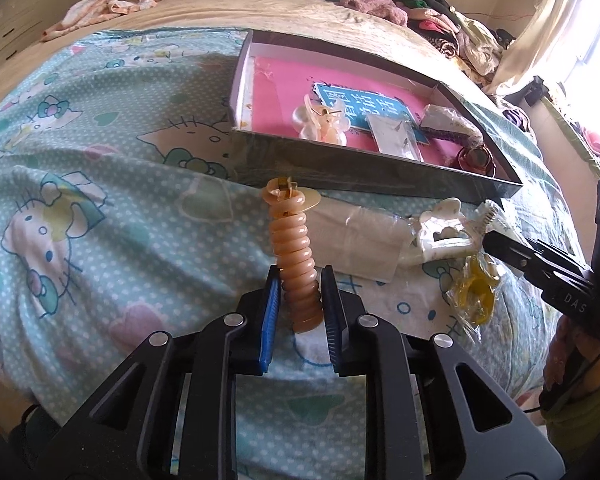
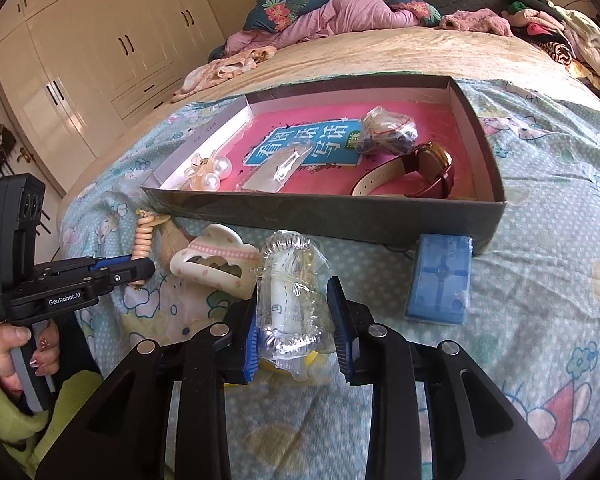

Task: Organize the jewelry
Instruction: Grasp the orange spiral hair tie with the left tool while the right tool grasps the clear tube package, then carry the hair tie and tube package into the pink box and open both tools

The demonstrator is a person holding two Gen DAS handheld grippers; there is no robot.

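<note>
The left tongs (image 1: 300,292) clench a ribbed peach hair clip (image 1: 294,256); the right tongs (image 2: 294,320) grasp a clear plastic packet (image 2: 288,304) just right of it.

Bedroom: cream wardrobe (image 2: 100,60) w/ dark handles, bed (image 2: 380,56) piled w/ clothes, bright curtained window (image 1: 588,40).

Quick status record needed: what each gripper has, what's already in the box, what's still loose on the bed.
left gripper: shut on peach spiral hair clip
right gripper: shut on clear plastic packet
box: pearl clip, small flat bag, bundled bag, red-strap watch
loose on bed: white claw clip, blue box
</note>
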